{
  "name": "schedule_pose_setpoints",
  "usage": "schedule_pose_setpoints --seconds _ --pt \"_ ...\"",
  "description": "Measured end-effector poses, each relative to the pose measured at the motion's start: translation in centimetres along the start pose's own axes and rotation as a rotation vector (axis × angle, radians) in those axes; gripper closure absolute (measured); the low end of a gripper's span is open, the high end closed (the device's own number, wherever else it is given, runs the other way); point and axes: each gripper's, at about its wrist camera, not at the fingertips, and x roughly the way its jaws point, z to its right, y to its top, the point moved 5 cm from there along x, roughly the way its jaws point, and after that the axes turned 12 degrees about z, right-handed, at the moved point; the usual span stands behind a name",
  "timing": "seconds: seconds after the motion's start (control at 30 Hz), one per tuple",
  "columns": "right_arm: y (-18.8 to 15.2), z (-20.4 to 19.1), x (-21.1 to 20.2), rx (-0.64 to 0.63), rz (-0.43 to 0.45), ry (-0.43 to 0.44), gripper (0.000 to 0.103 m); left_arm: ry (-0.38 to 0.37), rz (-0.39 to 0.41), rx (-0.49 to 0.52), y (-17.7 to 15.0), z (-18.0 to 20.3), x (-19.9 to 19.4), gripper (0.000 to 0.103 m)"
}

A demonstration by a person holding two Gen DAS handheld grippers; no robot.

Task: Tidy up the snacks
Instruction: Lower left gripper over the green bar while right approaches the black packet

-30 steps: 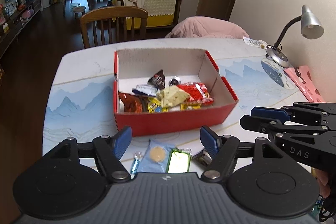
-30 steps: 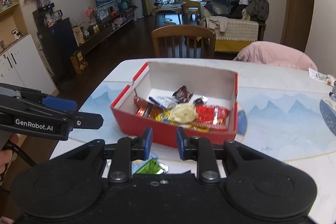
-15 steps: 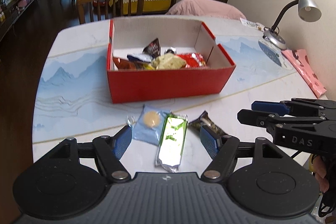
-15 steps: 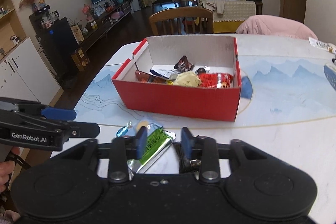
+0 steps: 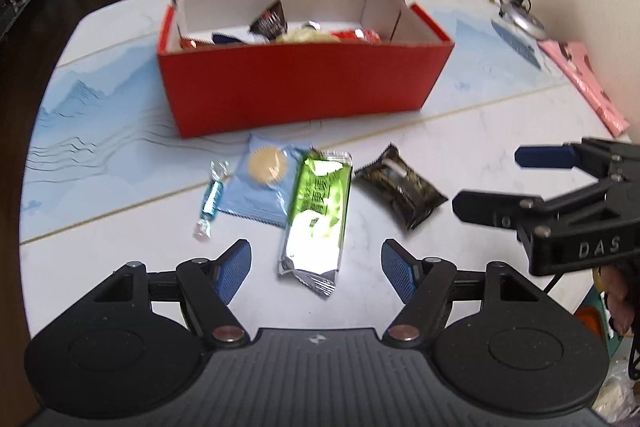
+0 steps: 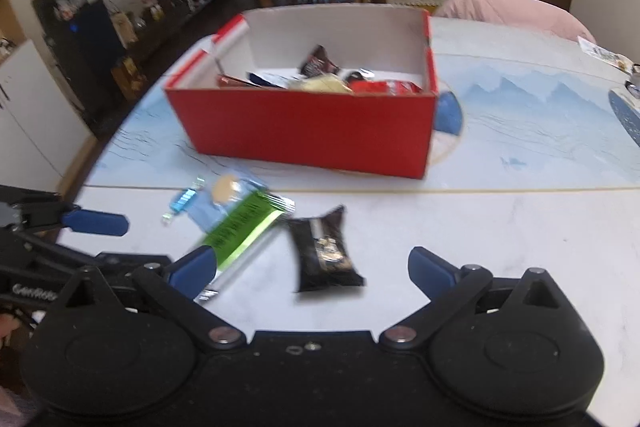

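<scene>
Four loose snacks are seen on the tabletop [image 5: 460, 147] at 6 o'clock of the red box [image 5: 300, 83]; the green packet [image 5: 318, 215] lies at 12 o'clock of the left gripper [image 5: 316, 269], jaws spread wide; the black packet [image 6: 324, 251] lies ahead of the right gripper [image 6: 312, 267], jaws likewise wide, nothing held.

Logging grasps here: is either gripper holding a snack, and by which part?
Neither. Left gripper and right gripper are open, empty.

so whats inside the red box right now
The red box holds a loose pile of snacks: a dark wrapper standing up, a pale yellow bag and a red packet. Its front wall hides the lower part of the pile and the box floor.
</scene>
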Motion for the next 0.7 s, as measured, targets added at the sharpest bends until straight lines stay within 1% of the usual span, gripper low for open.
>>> schedule_pose_setpoints --seconds 0.07,0.1,0.27,0.33,0.47,0.57,0.63,0.67,0.7 --pt "-0.3 0.2 0.7 -0.012 -0.006 -0.025 0.001 -0.003 -0.016 0.006 -0.3 0.2 0.9 0.032" --pt "-0.5 0.4 1.0 -0.016 -0.017 -0.023 0.001 -0.003 -0.026 0.008 -0.5 0.3 1.4 0.032" --pt "-0.6 0.7 3.3 0.003 -0.098 0.02 0.002 0.005 -0.067 0.02 -1.1 0.7 3.5 0.032" --pt "-0.5 0.6 4.1 -0.013 -0.118 0.043 0.002 0.007 -0.073 0.022 -1.1 0.7 4.0 0.032" --pt "-0.4 0.6 5.6 -0.048 -0.163 0.043 0.004 0.015 -0.099 0.017 -1.1 0.5 5.2 0.032" --pt "-0.3 0.6 6.7 -0.064 -0.202 0.056 0.013 0.012 -0.119 0.015 -1.0 0.5 5.8 0.032" --pt "-0.3 0.7 7.3 -0.073 -0.219 0.057 0.014 0.01 -0.129 0.013 -0.8 0.6 6.2 0.032" --pt "-0.4 0.7 7.5 -0.075 -0.227 0.062 0.017 0.011 -0.133 0.012 -0.7 0.6 6.4 0.032" --pt "-0.4 0.7 7.7 -0.081 -0.235 0.066 0.023 0.011 -0.138 0.011 -0.6 0.6 6.6 0.032"
